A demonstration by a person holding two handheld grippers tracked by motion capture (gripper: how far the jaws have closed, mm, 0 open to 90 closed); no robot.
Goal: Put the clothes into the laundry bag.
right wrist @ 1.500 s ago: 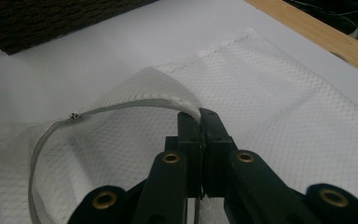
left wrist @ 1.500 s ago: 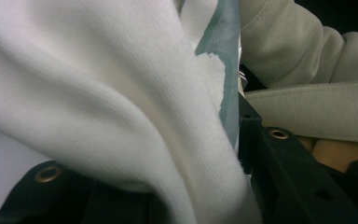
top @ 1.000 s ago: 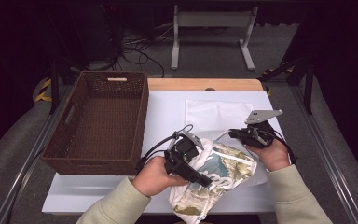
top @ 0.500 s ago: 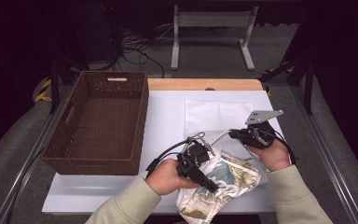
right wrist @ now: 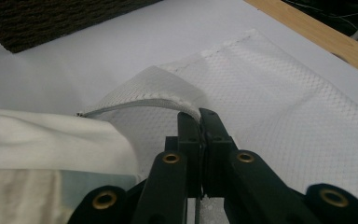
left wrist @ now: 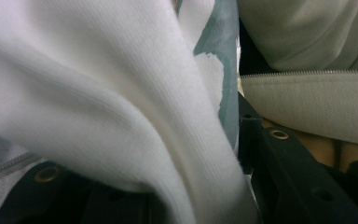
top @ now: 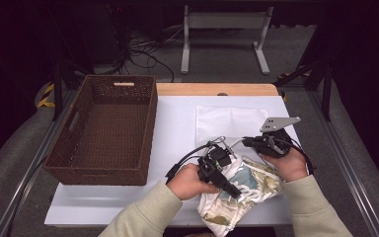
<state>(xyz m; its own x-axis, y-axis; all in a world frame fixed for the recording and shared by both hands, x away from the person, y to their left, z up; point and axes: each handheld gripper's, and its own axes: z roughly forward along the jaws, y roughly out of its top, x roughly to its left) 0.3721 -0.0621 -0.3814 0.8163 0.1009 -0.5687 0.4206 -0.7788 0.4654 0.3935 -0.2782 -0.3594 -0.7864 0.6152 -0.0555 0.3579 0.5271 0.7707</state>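
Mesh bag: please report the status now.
Right tongs shut on mesh bag edge. Left tongs pushing printed garment toward it. Nothing in the way.

Both forearms enter from the lower edge, sleeves bent inward. Left hand (top: 190,180) grips the left claw (top: 227,186), angled down and to the right, jaws partly apart. Right hand (top: 288,163) holds the right claw (top: 246,142) level, pointing left, jaws pressed together.
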